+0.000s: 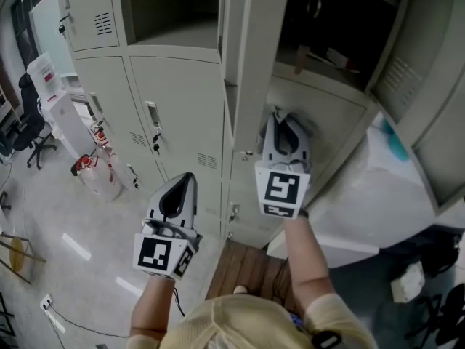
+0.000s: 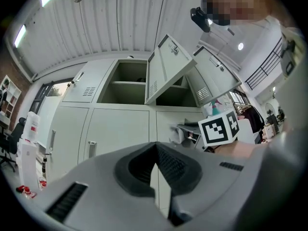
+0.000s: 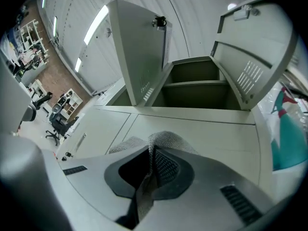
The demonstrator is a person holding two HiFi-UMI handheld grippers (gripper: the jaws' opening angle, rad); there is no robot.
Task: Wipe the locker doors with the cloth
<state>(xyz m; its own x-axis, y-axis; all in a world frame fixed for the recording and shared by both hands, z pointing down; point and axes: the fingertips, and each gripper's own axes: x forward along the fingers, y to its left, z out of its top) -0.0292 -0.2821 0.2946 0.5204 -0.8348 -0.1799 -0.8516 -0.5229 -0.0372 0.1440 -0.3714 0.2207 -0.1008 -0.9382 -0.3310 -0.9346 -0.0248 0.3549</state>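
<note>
1. The right gripper [image 3: 153,170] is seen with its jaws clamped on a grey woven cloth [image 3: 166,139], a fold of which stands up beyond the fingertips.
2. The cloth is held up before a closed, pale grey metal locker door [image 3: 202,129], just below an open upper compartment [image 3: 197,88]; whether cloth and door are touching cannot be told.
3. In the head view the right gripper [image 1: 287,126] is placed just right of the edge of an open pale grey locker door [image 1: 247,64], which is swung outward.
4. The left gripper [image 2: 155,165] is shown with its jaws brought together and nothing between them.
5. The left gripper [image 1: 182,184] is held lower and to the left, apart from the right one, before a closed locker door with a small handle [image 1: 152,115].
6. A brown slatted wooden platform [image 1: 243,267] is seen below the grippers, at the foot of the lockers.
</note>
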